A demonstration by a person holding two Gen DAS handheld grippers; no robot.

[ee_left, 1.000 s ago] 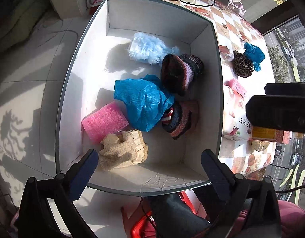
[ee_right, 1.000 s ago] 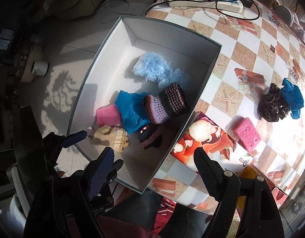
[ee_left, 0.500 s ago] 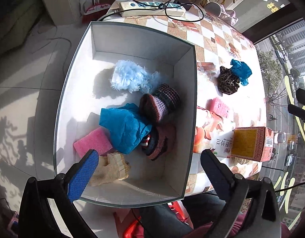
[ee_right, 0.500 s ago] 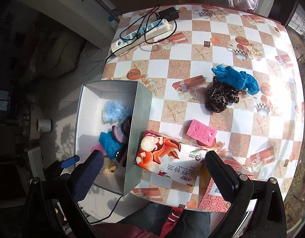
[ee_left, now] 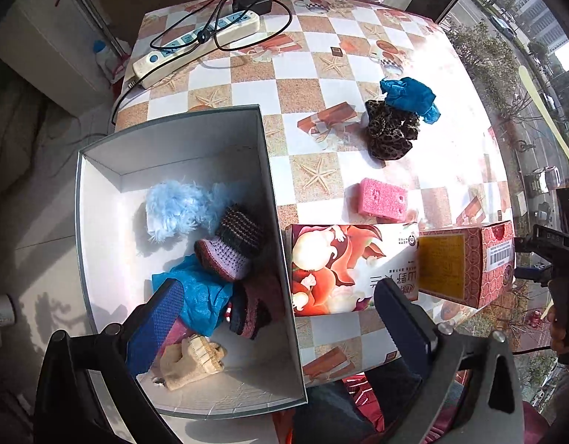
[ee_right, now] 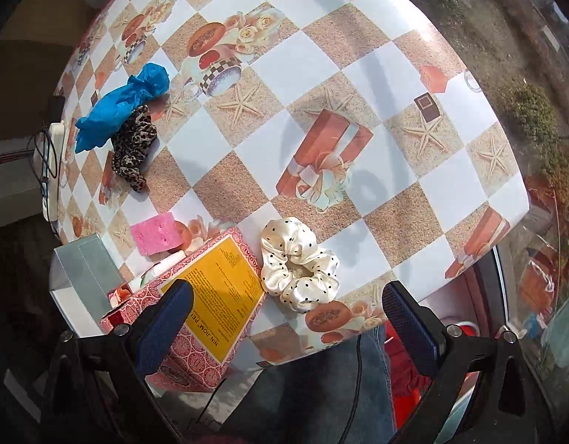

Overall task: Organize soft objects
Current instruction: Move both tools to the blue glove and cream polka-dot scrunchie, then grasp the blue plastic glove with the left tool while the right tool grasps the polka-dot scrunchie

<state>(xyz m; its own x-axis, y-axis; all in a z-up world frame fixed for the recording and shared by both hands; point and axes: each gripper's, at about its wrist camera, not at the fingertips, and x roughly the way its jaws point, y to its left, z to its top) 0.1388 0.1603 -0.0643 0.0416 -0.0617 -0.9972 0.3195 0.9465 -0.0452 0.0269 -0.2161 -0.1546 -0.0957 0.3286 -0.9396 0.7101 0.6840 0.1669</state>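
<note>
A grey box (ee_left: 280, 244) at the table's left edge holds a fluffy light-blue piece (ee_left: 173, 211), knitted items (ee_left: 236, 248), a blue cloth (ee_left: 199, 296), a beige glove (ee_left: 192, 362) and a pink sponge partly hidden by my finger. On the table lie a pink sponge (ee_left: 382, 199) (ee_right: 156, 235), a leopard scrunchie (ee_left: 391, 133) (ee_right: 132, 148), a blue cloth (ee_left: 410, 96) (ee_right: 121, 103) and a cream dotted scrunchie (ee_right: 299, 264). My left gripper (ee_left: 280, 322) is open and empty above the box. My right gripper (ee_right: 288, 318) is open and empty, close above the cream scrunchie.
A printed tissue pack (ee_left: 351, 266) and a red-and-yellow carton (ee_left: 465, 262) (ee_right: 214, 296) stand by the box. A power strip with cable (ee_left: 195, 48) lies at the far left. The table's near edge (ee_right: 358, 329) runs just below the cream scrunchie.
Both grippers have risen and moved right, away from the box. The right view now looks at the table's right part with the cream scrunchie. Both stay open.
</note>
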